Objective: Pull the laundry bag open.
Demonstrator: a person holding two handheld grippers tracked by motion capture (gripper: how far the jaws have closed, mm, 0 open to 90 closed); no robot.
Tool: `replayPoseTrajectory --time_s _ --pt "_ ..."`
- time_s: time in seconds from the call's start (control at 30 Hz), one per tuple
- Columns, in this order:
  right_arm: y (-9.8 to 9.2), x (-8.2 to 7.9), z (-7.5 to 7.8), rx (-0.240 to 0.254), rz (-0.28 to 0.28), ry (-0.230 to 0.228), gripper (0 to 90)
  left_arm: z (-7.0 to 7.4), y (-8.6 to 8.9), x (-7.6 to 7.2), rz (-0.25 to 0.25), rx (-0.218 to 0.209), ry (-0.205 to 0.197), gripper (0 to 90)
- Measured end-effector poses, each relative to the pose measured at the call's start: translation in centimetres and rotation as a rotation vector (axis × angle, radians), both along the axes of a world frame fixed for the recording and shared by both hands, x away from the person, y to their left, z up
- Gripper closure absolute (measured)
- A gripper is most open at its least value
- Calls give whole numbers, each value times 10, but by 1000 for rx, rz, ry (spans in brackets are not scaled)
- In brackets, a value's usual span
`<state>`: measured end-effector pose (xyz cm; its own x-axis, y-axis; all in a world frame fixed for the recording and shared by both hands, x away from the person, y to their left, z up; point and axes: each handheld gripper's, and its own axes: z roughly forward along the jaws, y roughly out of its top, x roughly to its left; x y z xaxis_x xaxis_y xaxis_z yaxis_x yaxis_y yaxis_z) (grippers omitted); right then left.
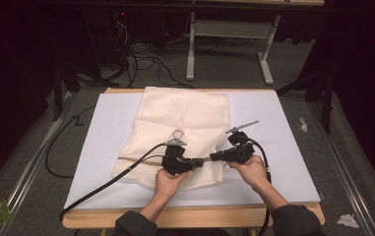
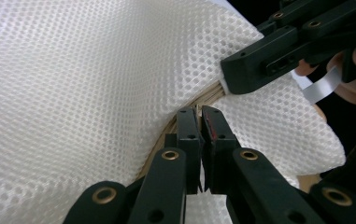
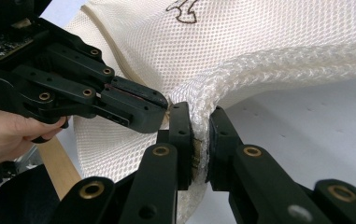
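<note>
Mesh laundry bag (image 1: 185, 123), cream-white and openly woven, lies flat across the middle of the white-topped desk (image 1: 283, 162), its near edge toward the person. It looks light, limp and airy, a thing that will sag and fold wherever it is not held, and its holes could snag on a jaw corner. A tan zipper band (image 1: 140, 161) runs along the near part, and that firmer seam seems the best place to take hold, since bare mesh would stretch and slip. The left tongs (image 1: 198, 162) are closed tight at the zipper band, with their tips on the tan strip where the mesh curves over it; in the left gripper view the left tongs (image 2: 202, 119) stand almost together. The right tongs (image 1: 213, 157) are clamped on a bunched fold of the bag's thicker edge, just beside the left pair; in the right gripper view the mesh is pinched between the two jaws of the right tongs (image 3: 200, 121). With both grips so close, pulling them apart gently should work the zipper without tearing the weave.
</note>
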<state>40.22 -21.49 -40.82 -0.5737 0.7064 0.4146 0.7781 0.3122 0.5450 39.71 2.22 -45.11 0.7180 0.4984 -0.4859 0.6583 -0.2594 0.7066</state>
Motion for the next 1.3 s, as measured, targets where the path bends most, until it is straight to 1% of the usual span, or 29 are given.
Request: replayPoseTrajectory --time_s 0.1,0.2,0.23,0.4,0.53,0.6,0.67,0.77,0.93,1.03,1.2,1.3 --pt "-2 -1 1 -8 1 -6 844 3 2 0 2 22 -12 874" --pt "-7 0 3 1 -2 -6 843 6 4 1 2 21 -19 874" --pt "-7 0 4 -3 -2 -15 844 6 4 1 6 23 -18 874" --pt "-7 0 0 -5 0 -12 843 5 4 0 2 38 -20 874" --pt "-9 -1 -5 -3 -8 -8 842 5 4 1 0 32 -9 873" --pt "-9 0 -4 -15 -9 -11 842 6 4 2 -3 22 -5 873" --pt "-8 0 -3 -27 -8 -16 842 4 4 4 -3 26 -3 874" --pt "-5 0 -4 -43 -10 -19 842 5 4 3 2 36 -18 874" --pt "-6 -1 -3 -34 -8 -25 842 6 5 3 5 30 -15 873" --pt "-5 -1 -2 -33 -4 -25 842 8 5 2 7 41 -20 874" --pt "-2 -1 1 -44 1 -42 842 11 7 1 16 47 -34 873" --pt "-2 0 0 -40 1 -39 842 11 7 2 17 49 -37 874"
